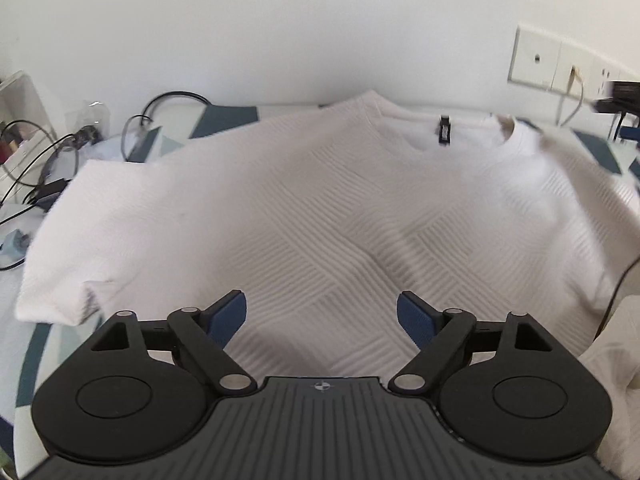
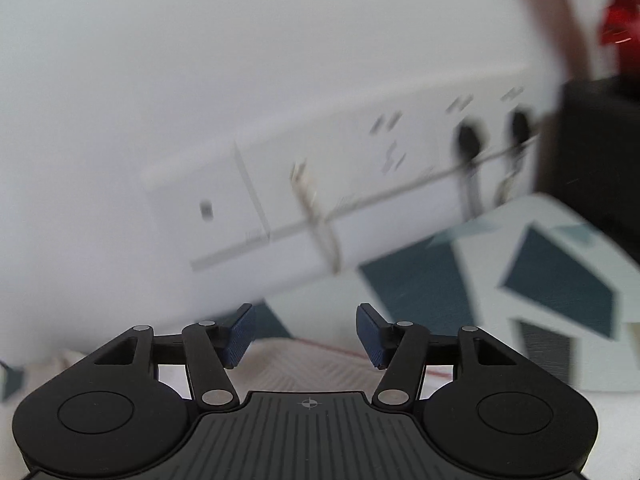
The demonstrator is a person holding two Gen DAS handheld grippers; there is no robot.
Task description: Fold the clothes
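A white textured T-shirt (image 1: 320, 208) lies spread flat on a patterned cloth, collar and dark neck label (image 1: 444, 130) toward the wall, one short sleeve (image 1: 80, 240) out to the left. My left gripper (image 1: 322, 316) hovers over the shirt's lower body, jaws wide apart, nothing between the blue pads. In the right wrist view, which is blurred, my right gripper (image 2: 305, 334) is open and holds nothing. It sits above a white edge of the shirt (image 2: 304, 368) and points toward the wall.
Black cables (image 1: 52, 160) and small clutter lie left of the shirt. A row of white wall sockets (image 2: 340, 184), some with plugs, runs along the wall. The blue and white patterned cloth (image 2: 560, 280) covers the surface. More white fabric (image 1: 616, 380) bunches at the right.
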